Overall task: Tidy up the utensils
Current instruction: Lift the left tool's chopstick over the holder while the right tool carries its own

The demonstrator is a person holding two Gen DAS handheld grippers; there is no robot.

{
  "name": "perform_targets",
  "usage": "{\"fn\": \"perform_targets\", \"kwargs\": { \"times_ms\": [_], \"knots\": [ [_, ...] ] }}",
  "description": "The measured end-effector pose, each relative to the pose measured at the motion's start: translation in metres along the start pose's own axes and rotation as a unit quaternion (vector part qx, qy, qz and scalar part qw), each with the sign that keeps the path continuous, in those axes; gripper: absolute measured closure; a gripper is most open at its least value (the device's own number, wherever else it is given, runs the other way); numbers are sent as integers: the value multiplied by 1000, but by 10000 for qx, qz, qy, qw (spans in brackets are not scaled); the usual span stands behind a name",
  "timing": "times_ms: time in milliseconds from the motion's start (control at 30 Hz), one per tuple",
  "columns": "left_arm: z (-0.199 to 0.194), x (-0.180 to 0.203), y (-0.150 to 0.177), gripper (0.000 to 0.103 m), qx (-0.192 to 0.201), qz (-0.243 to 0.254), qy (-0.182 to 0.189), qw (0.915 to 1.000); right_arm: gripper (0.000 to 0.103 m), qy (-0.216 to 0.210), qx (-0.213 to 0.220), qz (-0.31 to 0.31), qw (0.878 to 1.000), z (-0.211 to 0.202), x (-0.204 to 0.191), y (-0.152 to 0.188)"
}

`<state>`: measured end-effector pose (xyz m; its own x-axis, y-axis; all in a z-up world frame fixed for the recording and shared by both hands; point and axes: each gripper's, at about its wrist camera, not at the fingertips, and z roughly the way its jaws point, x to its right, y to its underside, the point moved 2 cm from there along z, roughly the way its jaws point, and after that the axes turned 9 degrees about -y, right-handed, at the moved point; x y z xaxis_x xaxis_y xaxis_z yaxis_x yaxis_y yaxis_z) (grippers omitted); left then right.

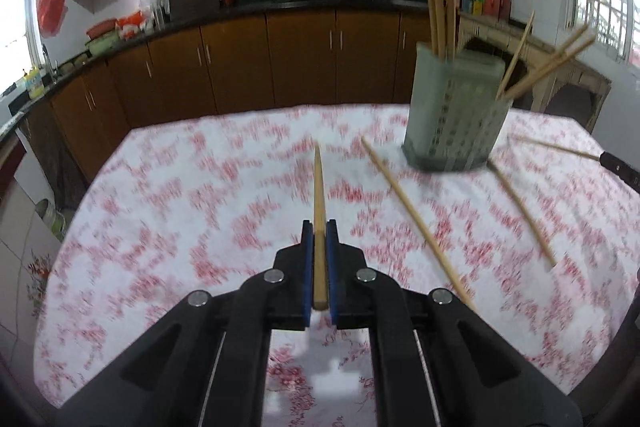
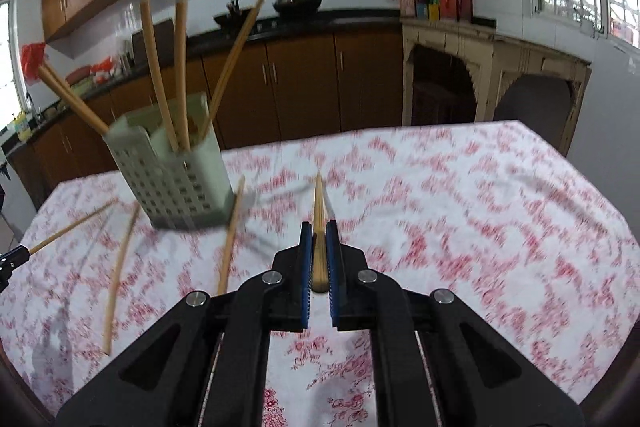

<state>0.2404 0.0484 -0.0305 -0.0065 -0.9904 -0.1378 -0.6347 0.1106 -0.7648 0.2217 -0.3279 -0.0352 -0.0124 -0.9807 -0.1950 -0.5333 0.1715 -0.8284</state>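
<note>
Each black blue-padded gripper, left [image 1: 319,227] and right [image 2: 319,227], is clamped on a bamboo chopstick [image 1: 318,211] [image 2: 319,231] above the pink-flowered tablecloth [image 1: 200,227], whose far edge lies beyond the perforated grey plastic chopstick holder [image 1: 452,115] and loose chopsticks [image 1: 416,223].

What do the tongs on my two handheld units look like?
Both match. The left tongs and right tongs are matte black plastic with blue ribbed pads inside each finger. Round silver pins sit at the joints, thin metal rods run along the bodies. No cables, markings or sleeves show.
</note>
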Motion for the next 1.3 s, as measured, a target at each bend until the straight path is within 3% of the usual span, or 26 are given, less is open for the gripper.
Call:
{"fn": "perform_targets", "kwargs": {
  "times_ms": [400,1000,1300],
  "knots": [
    [-55,-13,-55,96,982,-417,173,9941,95,-323,819,-105,9961,-47,-16,-42],
    [-73,-11,-73,96,1222,-523,272,9908,96,-559,1100,-128,9923,-63,-31,-56],
    [-111,3,-99,96,1552,-463,687,9844,96,-1241,1238,-143,9844,-96,-51,-80]
  ]
}}
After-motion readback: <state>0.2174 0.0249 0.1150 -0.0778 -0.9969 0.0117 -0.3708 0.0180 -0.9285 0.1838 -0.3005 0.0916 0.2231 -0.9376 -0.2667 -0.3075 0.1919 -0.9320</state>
